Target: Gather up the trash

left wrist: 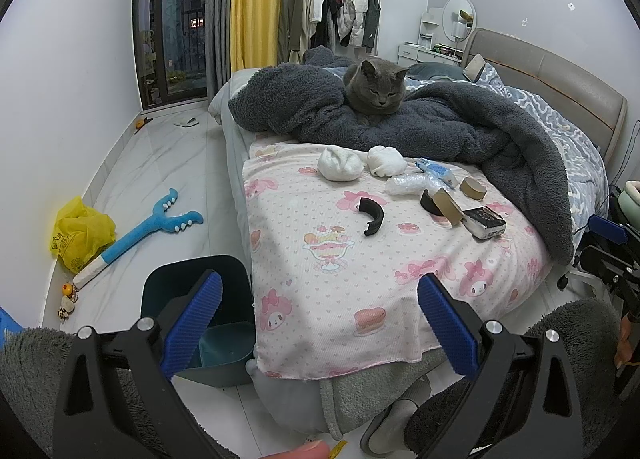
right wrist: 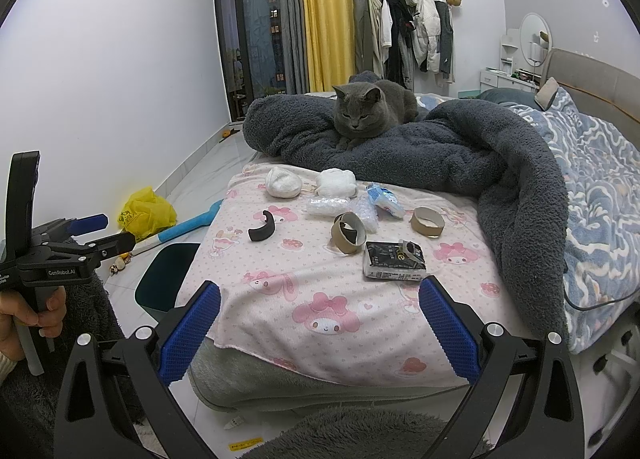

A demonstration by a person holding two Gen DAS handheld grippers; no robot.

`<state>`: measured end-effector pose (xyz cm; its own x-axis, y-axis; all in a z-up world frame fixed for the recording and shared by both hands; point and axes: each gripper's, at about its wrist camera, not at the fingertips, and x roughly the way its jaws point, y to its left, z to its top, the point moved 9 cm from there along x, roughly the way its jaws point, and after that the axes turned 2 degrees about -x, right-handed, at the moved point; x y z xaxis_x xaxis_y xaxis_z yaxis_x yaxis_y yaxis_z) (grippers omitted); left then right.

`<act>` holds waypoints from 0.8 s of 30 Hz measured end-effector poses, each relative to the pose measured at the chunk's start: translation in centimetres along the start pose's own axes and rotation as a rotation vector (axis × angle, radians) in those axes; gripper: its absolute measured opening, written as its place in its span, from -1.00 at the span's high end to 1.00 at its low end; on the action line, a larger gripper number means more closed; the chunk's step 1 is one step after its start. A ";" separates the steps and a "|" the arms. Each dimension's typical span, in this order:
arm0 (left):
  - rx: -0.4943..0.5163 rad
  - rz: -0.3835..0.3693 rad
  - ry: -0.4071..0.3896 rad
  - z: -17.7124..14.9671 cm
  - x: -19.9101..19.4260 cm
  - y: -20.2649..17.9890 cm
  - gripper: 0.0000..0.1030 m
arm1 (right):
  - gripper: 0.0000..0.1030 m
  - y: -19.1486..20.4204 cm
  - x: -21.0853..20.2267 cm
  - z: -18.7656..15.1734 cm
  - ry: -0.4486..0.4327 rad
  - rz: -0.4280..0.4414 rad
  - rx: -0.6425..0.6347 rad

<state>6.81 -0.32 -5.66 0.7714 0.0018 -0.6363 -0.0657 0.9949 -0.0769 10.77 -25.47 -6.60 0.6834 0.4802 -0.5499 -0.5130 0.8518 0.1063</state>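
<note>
Trash lies on the pink patterned cloth (right wrist: 320,299) at the foot of the bed: two white crumpled wads (right wrist: 283,181) (right wrist: 335,181), clear bubble wrap (right wrist: 326,205), a blue-white wrapper (right wrist: 385,199), two cardboard tape rings (right wrist: 349,237) (right wrist: 427,222), a curved black piece (right wrist: 262,231) and a black packet (right wrist: 394,261). A dark teal bin (left wrist: 200,315) stands on the floor left of the bed. My left gripper (left wrist: 320,291) is open above the bin's edge and the cloth's corner. My right gripper (right wrist: 320,299) is open, short of the packet. Both are empty.
A grey cat (right wrist: 368,109) sits on the rumpled dark blanket (right wrist: 460,155) behind the trash. On the floor at left lie a yellow plastic bag (left wrist: 82,233), a blue toy stick (left wrist: 148,231) and small toys. A clothes rack (right wrist: 408,31) stands at the back.
</note>
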 end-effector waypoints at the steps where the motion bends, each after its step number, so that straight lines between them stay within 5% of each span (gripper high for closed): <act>1: 0.000 0.000 0.000 0.0 0.0 0.0 -0.94 | -0.94 0.0 0.0 0.0 0.000 0.000 -0.001; 24: 0.043 -0.078 0.000 -0.2 0.1 -1.0 -0.93 | -0.94 -1.5 0.5 0.4 0.030 -0.049 0.032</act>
<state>6.80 -1.34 -5.83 0.7731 -0.0756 -0.6297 0.0216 0.9954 -0.0929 12.08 -26.46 -6.71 0.6911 0.4314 -0.5799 -0.4618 0.8808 0.1049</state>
